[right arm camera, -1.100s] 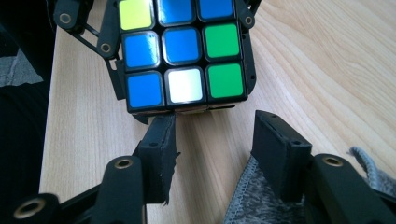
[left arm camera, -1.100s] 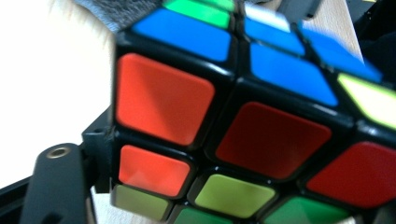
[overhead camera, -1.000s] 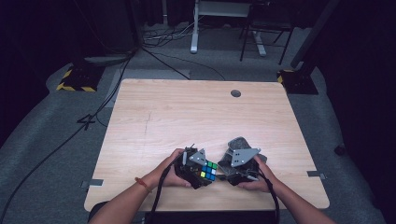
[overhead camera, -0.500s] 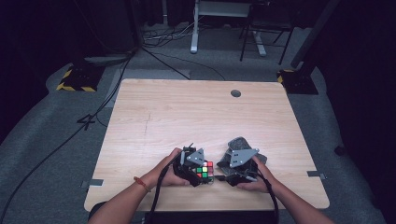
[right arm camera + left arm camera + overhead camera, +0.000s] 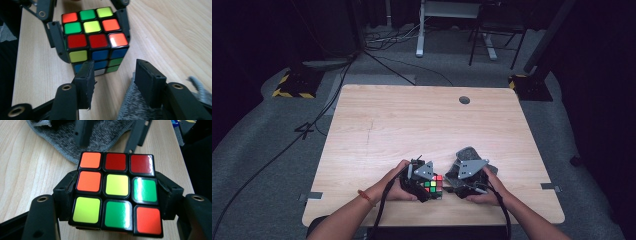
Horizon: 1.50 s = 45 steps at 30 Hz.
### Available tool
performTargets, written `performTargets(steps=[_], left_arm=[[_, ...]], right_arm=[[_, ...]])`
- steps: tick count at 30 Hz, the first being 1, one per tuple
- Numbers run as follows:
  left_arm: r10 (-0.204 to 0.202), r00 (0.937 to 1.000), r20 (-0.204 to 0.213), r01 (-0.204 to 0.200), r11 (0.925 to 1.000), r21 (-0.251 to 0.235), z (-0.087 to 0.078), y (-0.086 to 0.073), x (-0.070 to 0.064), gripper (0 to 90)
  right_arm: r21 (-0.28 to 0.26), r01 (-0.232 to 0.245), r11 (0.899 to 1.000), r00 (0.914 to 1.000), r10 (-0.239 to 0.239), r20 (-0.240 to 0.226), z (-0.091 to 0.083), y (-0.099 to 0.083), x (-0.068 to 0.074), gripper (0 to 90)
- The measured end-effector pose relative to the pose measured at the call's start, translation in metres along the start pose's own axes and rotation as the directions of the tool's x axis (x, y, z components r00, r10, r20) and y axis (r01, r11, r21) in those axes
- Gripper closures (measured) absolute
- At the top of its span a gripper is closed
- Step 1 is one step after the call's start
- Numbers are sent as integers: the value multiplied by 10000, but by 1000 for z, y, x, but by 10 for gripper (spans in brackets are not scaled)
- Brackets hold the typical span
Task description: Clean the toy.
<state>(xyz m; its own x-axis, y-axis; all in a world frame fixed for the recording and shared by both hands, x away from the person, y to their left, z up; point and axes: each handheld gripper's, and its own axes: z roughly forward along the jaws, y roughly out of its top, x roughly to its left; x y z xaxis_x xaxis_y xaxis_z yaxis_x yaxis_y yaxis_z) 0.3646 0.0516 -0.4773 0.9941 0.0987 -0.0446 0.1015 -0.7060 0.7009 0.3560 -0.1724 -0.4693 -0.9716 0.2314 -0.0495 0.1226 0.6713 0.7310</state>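
Nearest us, at the front edge of the wooden table (image 5: 377, 125), we count two hands, two grippers, one cube and one cloth. Our left gripper (image 5: 426, 186) has its two black jaws closed against opposite sides of the puzzle cube (image 5: 432, 185), clamping it just above the tabletop. In the left gripper view the cube (image 5: 116, 192) shows one glossy face of nine square stickers set in a black plastic frame: three red-orange, two dark red, two yellow, two green. Being a cube, it has no long axis; that sticker face is turned upward, and in the right gripper view a side face with blue, yellow, green and white stickers (image 5: 96, 60) looks toward our right gripper (image 5: 113, 75).

That right gripper (image 5: 460, 186) sits just beside the cube, its jaws parted with nothing between them. One jaw tip lies close to the cube's lower corner; whether it touches, we cannot tell. Under it lies a grey, fuzzy knitted cloth (image 5: 62, 142) with a stitched hem, rumpled on the pale wood grain.

Farther off, one round dark grommet (image 5: 464, 100) sits near the table's far edge.
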Motion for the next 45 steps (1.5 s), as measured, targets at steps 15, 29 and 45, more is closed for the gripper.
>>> performTargets(steps=[15,29,45], left_arm=[[141,9998,-157,-141,9999,18,3,6,-2,330],[626,9978,-206,-628,9980,-97,2,15,-6,331],[587,9983,19,-582,9941,-920,-5,19,-8,329]], right_arm=[[-193,275,9994,9993,-269,268,-1,6,6,518],[-569,403,9976,9979,-374,524,-10,9,5,512],[262,-126,9996,9999,123,120,9,-9,-7,444]])
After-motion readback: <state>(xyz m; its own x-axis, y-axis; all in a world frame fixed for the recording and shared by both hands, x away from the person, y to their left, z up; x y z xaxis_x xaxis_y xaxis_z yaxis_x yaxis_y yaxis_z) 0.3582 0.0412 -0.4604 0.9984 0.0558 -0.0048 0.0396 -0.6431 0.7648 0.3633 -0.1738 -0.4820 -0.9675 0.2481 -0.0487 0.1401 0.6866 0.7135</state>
